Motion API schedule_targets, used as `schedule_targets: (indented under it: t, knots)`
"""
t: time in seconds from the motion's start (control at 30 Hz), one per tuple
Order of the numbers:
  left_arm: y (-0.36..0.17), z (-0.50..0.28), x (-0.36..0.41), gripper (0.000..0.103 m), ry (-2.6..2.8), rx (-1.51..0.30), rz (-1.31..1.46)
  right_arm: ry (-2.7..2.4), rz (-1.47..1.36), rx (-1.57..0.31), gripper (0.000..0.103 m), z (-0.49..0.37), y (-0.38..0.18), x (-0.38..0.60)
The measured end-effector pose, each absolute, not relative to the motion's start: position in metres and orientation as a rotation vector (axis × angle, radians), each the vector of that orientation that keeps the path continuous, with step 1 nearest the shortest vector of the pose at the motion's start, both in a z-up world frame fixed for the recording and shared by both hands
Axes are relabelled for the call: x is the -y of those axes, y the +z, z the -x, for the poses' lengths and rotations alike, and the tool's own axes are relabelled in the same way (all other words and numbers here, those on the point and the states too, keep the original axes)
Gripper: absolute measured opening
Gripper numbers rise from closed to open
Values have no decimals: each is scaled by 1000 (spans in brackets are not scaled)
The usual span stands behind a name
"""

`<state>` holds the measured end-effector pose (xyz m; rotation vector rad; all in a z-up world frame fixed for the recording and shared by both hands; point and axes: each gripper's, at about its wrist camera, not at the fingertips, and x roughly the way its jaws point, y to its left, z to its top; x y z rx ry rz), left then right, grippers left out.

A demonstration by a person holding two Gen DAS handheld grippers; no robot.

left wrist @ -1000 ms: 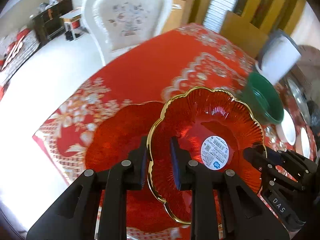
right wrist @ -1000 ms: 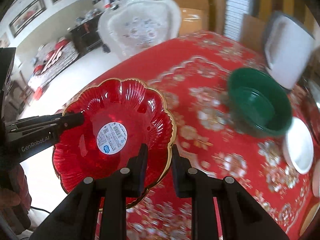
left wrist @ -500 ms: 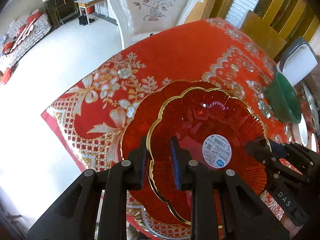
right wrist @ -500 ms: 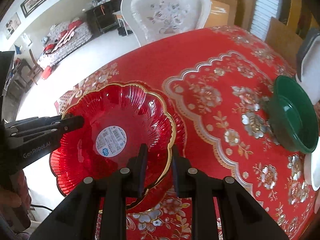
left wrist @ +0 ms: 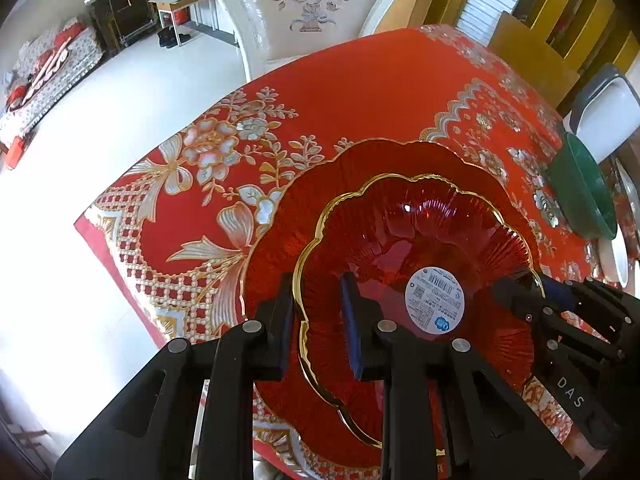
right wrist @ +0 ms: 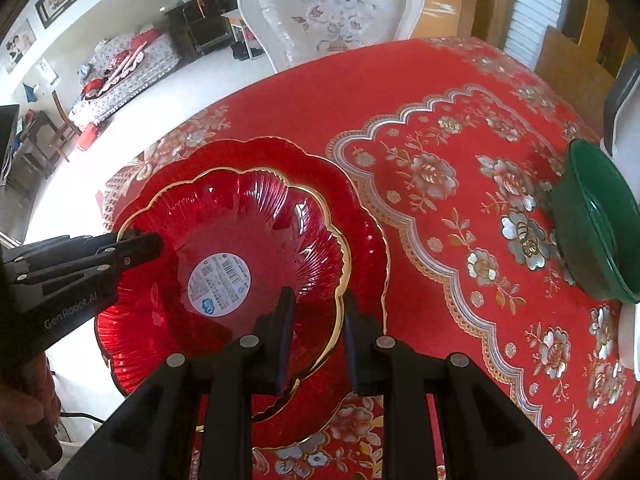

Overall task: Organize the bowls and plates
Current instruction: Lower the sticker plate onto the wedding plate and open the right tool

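A red glass bowl (left wrist: pixel 420 232) with a scalloped gold rim and a round white sticker (left wrist: pixel 435 300) inside hangs between both grippers. My left gripper (left wrist: pixel 318 312) is shut on its near-left rim. My right gripper (right wrist: pixel 318 320) is shut on the opposite rim of the same bowl (right wrist: pixel 260 224). Each gripper also shows in the other's view: the right gripper (left wrist: pixel 532 292) and the left gripper (right wrist: pixel 132 244). Directly under the bowl lies a larger red scalloped plate (left wrist: pixel 400 158) (right wrist: pixel 352 200). I cannot tell whether the bowl touches it.
A green bowl (right wrist: pixel 596 224) (left wrist: pixel 580 188) sits to the right on the red floral tablecloth (right wrist: pixel 320 100), with white plates (left wrist: pixel 616 260) beside it and a white container (left wrist: pixel 608 120) behind. A white chair (left wrist: pixel 308 12) stands at the far side. The table's corner (left wrist: pixel 92 220) is close on the left.
Both grippers have carried the red bowl downward and over the larger red plate, so it now sits centred above it. Both grips are unchanged.
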<state>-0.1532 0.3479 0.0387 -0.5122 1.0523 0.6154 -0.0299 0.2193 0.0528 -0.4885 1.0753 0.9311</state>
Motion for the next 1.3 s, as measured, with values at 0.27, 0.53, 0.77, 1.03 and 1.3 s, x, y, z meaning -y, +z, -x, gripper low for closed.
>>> schedule_targets:
  t: [0.27,0.53,0.77,1.03,1.3]
  knots:
    - [36,151,-347,22,619,-1051,484,927,500,-1082,25,30,48,-221]
    - [35,153,-342,24,618,-1054,460,928,565,-1083,29,38,46,-223]
    - [37,150,-340,26,625,-1058,439,919,594,-1106,29,40,46,-224]
    - [40,146,-338,26,647,-1058,383,883,643,-1085,29,43,49,-229]
    - [42,145,-337,26,654,-1057,365,868,647,-1068,34,42,56,-229]
